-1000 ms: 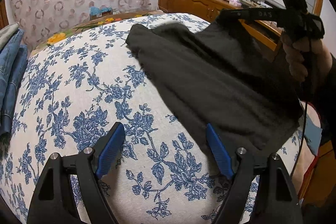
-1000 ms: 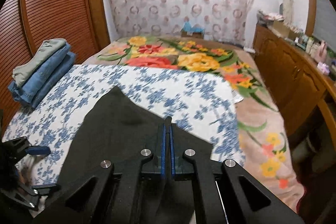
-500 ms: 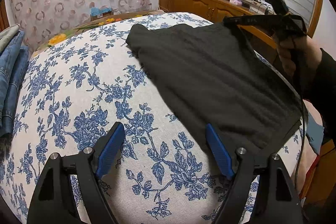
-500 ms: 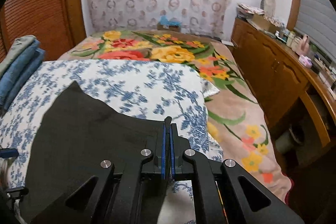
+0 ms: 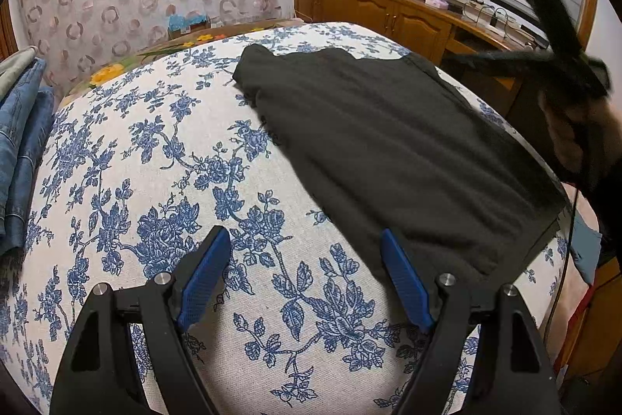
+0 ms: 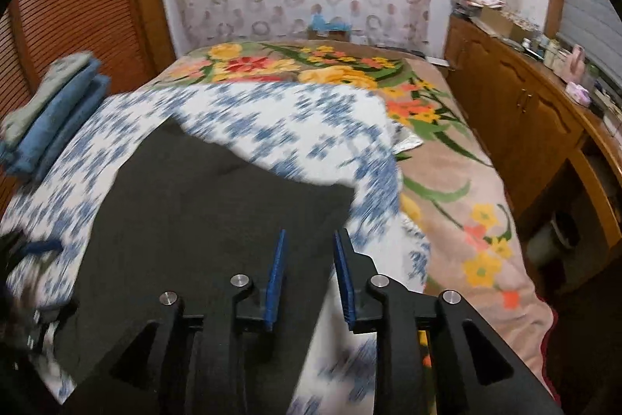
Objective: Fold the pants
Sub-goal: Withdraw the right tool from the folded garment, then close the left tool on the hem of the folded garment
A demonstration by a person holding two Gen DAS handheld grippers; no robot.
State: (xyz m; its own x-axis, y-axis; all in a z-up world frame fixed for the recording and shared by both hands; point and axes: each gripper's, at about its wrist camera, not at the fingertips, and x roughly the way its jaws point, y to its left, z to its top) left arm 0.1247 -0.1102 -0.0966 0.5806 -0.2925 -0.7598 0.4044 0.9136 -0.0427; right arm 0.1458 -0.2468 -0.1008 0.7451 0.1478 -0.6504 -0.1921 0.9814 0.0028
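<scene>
The dark pants [image 5: 388,150] lie folded flat on the blue-flowered white sheet [image 5: 155,181]; they also show in the right wrist view [image 6: 217,220]. My left gripper [image 5: 307,259] is open and empty, low over the sheet just left of the pants' near edge. My right gripper [image 6: 309,259] is open and empty above the pants' right edge; it appears blurred at the right of the left wrist view [image 5: 559,65], lifted off the cloth.
A stack of folded jeans [image 5: 19,150] lies at the bed's left edge, also seen in the right wrist view [image 6: 50,111]. A wooden cabinet [image 6: 525,111] with clutter runs along the right. A flowered blanket [image 6: 447,181] covers the far bed.
My right gripper has opened and let go of the pants' edge, which has dropped flat onto the bed. The right gripper has risen. My left gripper has stayed still.
</scene>
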